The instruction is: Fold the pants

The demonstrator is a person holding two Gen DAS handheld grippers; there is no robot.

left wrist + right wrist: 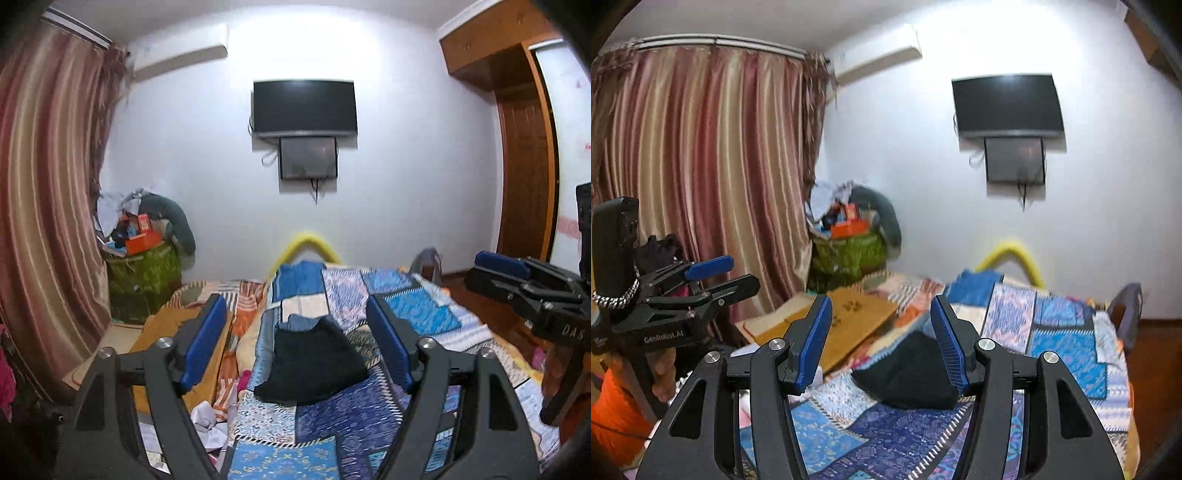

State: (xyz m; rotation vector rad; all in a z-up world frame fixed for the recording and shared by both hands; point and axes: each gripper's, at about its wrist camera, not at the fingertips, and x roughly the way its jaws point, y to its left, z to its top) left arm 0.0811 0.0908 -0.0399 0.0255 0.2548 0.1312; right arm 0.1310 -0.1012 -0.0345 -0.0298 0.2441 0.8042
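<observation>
- Pants (312, 363) lie folded, a dark bundle on the patchwork bedspread (417, 306).
- Left gripper (297, 343) hovers released, empty.
- Right gripper (881, 341) released too, nothing held.

Bed (424, 317) covered by blue patchwork quilt (332, 410). Folded black pants (314, 363) lie flat on quilt, mid-bed. Brown mat (857, 314) left of pants, beside quilt.
</observation>
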